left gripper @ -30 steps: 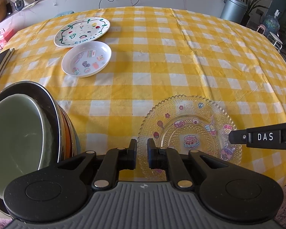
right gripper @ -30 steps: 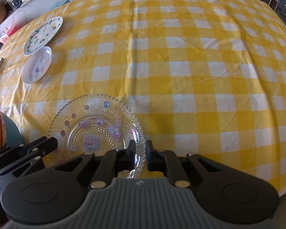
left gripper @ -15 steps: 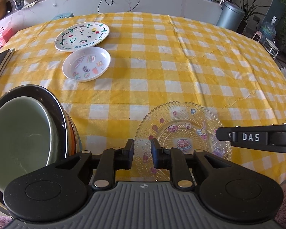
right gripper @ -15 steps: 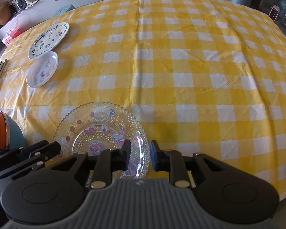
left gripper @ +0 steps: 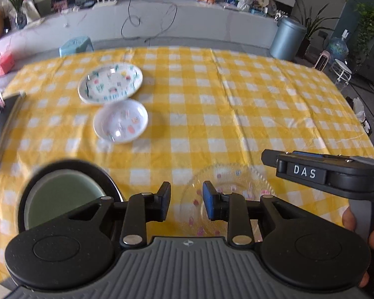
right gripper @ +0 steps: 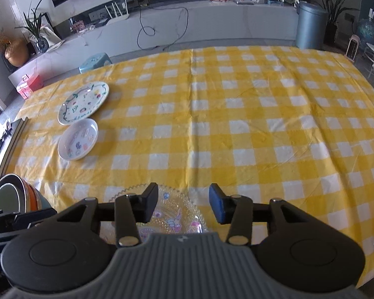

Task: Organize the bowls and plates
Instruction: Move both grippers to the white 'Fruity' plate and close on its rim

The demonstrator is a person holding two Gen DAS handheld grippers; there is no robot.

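Yellow checked cloth covers the table, and the sorting looks barely begun. Bowls sit nested in a stack at the near left edge; the glass plate lies just below both tools. Farther off, a painted plate and small white dish wait side by side, possibly touching. The left gripper and right gripper both hang with jaws apart, holding nothing.

Yellow checked table, painted plate, small dish, glass plate, stacked bowls
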